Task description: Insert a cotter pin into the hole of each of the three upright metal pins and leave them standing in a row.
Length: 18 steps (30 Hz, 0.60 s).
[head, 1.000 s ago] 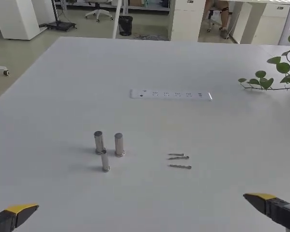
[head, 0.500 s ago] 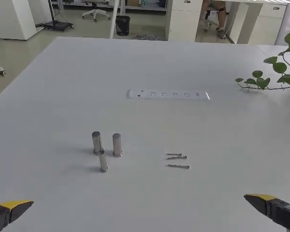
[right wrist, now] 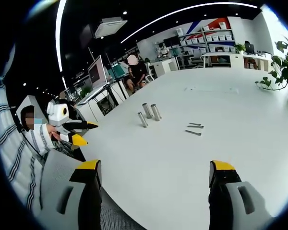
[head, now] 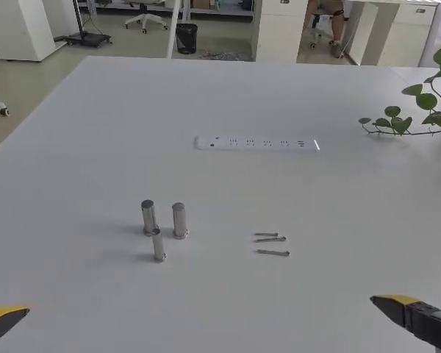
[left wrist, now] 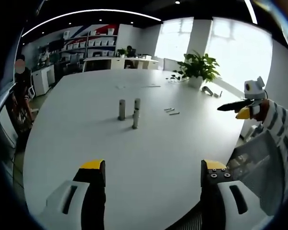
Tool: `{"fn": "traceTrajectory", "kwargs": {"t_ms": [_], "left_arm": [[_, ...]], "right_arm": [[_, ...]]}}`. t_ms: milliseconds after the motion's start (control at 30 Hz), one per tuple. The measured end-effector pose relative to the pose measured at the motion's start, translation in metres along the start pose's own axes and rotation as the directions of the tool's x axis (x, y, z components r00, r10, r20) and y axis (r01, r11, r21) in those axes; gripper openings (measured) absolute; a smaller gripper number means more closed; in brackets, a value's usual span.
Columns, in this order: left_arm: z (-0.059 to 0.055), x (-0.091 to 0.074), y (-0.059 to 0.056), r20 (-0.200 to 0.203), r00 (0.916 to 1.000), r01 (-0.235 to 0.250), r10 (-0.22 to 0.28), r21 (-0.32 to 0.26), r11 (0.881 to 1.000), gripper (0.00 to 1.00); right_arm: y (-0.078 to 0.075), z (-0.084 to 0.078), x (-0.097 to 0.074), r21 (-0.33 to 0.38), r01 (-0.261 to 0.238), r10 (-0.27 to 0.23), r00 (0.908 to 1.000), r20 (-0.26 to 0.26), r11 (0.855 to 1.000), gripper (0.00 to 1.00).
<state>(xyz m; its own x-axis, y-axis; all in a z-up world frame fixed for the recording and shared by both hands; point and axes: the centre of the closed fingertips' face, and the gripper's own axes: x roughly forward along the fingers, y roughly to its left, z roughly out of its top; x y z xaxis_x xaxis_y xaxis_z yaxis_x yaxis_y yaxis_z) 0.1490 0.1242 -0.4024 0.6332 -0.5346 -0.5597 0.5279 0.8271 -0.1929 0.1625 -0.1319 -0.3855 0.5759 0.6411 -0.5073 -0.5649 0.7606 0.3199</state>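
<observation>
The left gripper [left wrist: 153, 167] has its two yellow-tipped jaws spread wide apart, with only bare white table [left wrist: 149, 143] between them. The right gripper [right wrist: 155, 167] is spread just as wide, its jaws also framing bare tabletop. In the head view each gripper shows as a yellow tip at a lower corner, the left one at the lower left edge and the right one at the lower right, both low over the near part of the table and well apart from the parts. In the left gripper view, the right gripper appears at the right side, held by a person in a striped sleeve [left wrist: 281, 124]. The three metal pins [head: 162, 226] stand upright left of the table's middle in a tight cluster: two side by side, and a third, thinner one just in front of them, nearer the person. To their right, and apart from them, the three cotter pins [head: 272, 243] lie flat on the table; two are close together and nearly parallel, and the third lies just nearer the person. Farther back a white power strip [head: 257, 143] lies across the table. The leaves of a green plant [head: 419, 110] reach in over the far right edge. Beyond the table are office chairs [head: 148, 16] and white cabinets [head: 279, 29].
</observation>
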Motion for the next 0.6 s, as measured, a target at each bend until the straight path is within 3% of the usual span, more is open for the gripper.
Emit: {"fn": "traceTrajectory", "kwargs": {"t_ms": [267, 600], "left_arm": [[0.004, -0.001, 0.011, 0.041, 0.9991, -0.012, 0.012, -0.021, 1.0, 0.8], [0.004, 0.01, 0.03, 0.022, 0.9992, -0.034, 0.034, -0.018, 0.999, 0.75]], "right_arm": [[0.001, -0.001, -0.002, 0.02, -0.006, 0.007, 1.0, -0.005, 1.0, 0.91], [0.004, -0.003, -0.002, 0.018, -0.004, 0.005, 0.9998, -0.019, 1.0, 0.9]]}}
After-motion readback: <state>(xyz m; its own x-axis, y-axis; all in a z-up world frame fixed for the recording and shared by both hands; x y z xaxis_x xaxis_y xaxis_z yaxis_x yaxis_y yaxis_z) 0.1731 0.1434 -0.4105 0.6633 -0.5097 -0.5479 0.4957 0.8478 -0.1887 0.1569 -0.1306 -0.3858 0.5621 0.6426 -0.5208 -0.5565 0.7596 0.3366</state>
